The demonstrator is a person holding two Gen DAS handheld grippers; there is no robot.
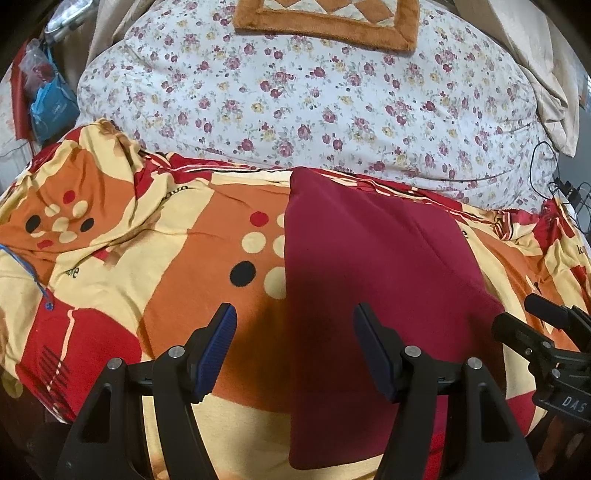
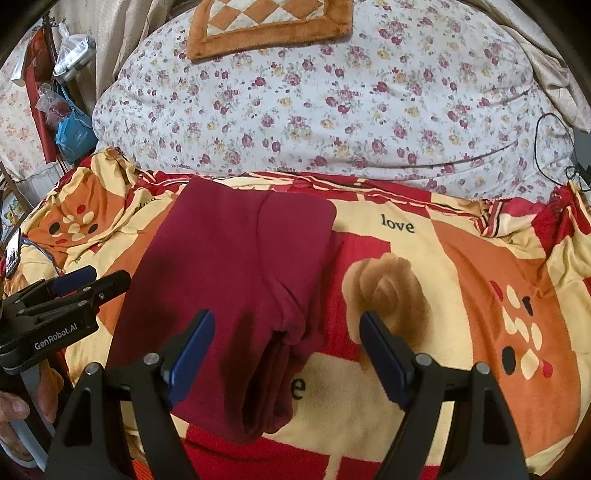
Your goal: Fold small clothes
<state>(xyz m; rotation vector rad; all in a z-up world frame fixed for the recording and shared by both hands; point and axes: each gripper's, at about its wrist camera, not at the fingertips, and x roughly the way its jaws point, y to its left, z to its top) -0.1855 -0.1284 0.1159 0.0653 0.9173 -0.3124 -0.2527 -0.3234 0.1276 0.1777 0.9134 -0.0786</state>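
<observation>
A dark red garment (image 1: 373, 295) lies folded flat on the patterned bedspread (image 1: 155, 266). In the right wrist view the garment (image 2: 236, 280) shows a folded layer on its right side and bunched edges near the front. My left gripper (image 1: 295, 325) is open and empty, above the garment's left edge. My right gripper (image 2: 286, 332) is open and empty, above the garment's right front edge. The right gripper also shows at the right of the left wrist view (image 1: 532, 325), and the left gripper at the left of the right wrist view (image 2: 88, 280).
A large floral pillow (image 1: 295, 103) lies behind the bedspread (image 2: 461, 295), with an orange-bordered mat (image 1: 325, 22) on it. Bags (image 1: 48, 96) hang at the far left. Black cables (image 1: 554, 177) lie at the right edge.
</observation>
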